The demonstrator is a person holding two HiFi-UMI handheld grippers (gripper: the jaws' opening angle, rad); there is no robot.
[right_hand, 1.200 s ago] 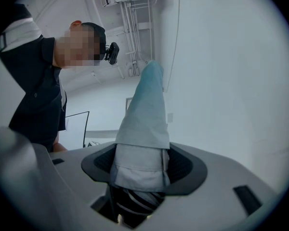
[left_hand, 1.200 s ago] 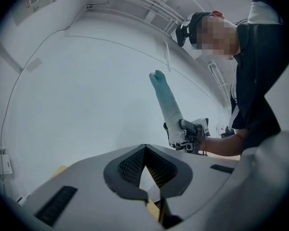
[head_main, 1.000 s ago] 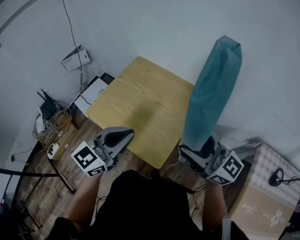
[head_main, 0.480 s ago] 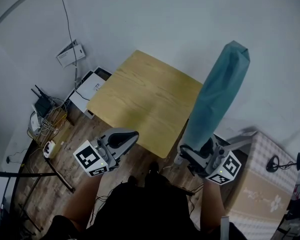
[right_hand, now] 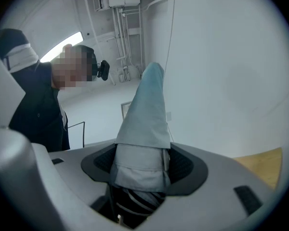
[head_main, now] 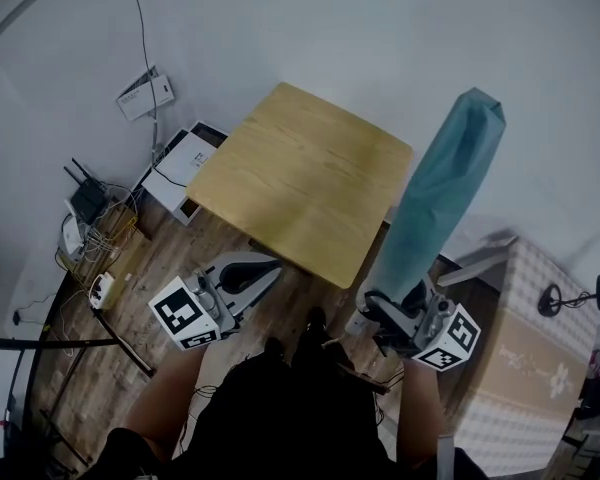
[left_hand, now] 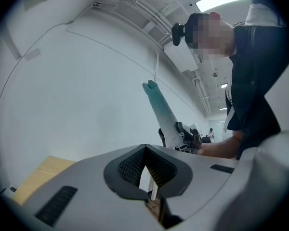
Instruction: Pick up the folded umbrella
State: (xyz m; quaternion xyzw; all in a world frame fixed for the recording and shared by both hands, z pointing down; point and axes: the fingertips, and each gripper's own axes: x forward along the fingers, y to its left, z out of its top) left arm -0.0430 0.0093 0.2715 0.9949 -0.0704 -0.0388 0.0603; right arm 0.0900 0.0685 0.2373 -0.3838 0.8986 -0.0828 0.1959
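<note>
Looks to me like the pick-up itself is basically done. Your right gripper (head_main: 392,306) has its jaws spread fairly wide and clamped on the lower end of the folded umbrella (head_main: 445,193). The umbrella, in its teal sleeve, stands nearly upright in the air, off the table (head_main: 300,173) and just past its right edge. Your left gripper (head_main: 260,268) is out in front of you, near the table's front edge. Its jaws are pretty much closed, with only a sliver of light between them and nothing in there. The next move is really just about carrying it. All that length sits above the grip, so I'd guess it wants to tip. Hold the squeeze firm, move smoothly, and watch the box (head_main: 525,368) on your right.
</note>
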